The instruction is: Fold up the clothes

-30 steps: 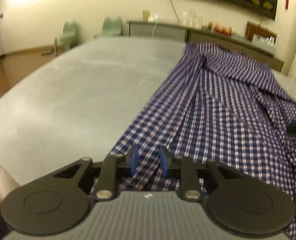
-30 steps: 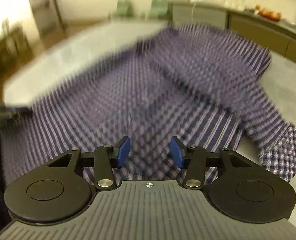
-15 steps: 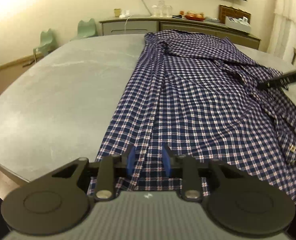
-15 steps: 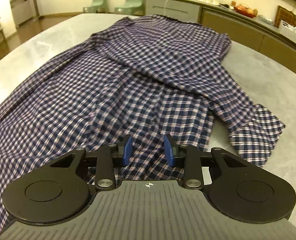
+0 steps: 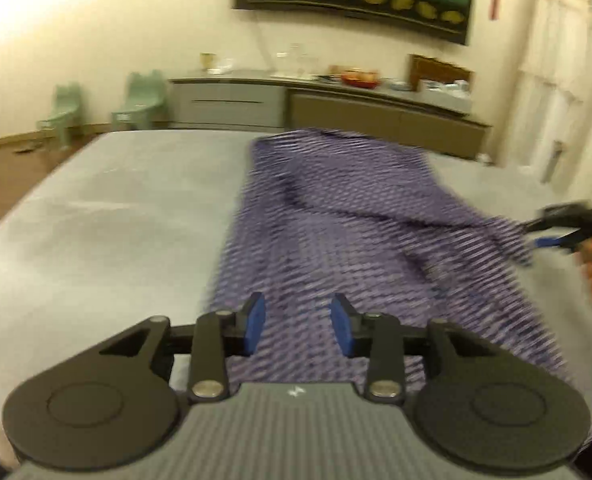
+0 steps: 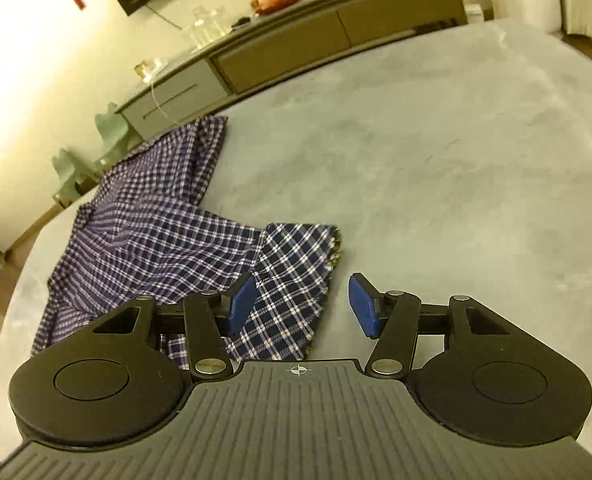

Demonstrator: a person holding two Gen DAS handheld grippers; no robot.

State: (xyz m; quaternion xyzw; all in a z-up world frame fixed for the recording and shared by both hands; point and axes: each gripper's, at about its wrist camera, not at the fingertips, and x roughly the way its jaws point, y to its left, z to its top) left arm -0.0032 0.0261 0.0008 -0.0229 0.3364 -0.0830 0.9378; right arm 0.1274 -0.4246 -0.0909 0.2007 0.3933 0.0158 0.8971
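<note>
A blue and white checked shirt (image 5: 356, 240) lies spread lengthwise on the grey table (image 5: 115, 220); it is motion-blurred in the left wrist view. My left gripper (image 5: 298, 328) is open and empty above the shirt's near hem. In the right wrist view the shirt (image 6: 155, 236) lies to the left, with a sleeve cuff (image 6: 296, 272) nearest. My right gripper (image 6: 302, 308) is open and empty, its left finger over the cuff and its right finger over bare table. The right gripper (image 5: 568, 228) also shows at the right edge of the left wrist view, beside the sleeve end.
A long grey sideboard (image 5: 336, 108) with glasses and a fruit bowl stands against the back wall. Two green chairs (image 5: 139, 100) stand left of it. A curtain (image 5: 556, 60) hangs at the right. Bare table (image 6: 456, 140) stretches right of the shirt.
Both grippers have lifted and opened wider. The right gripper has swung right to the sleeve cuff. The left view has tilted up and blurred with movement.
</note>
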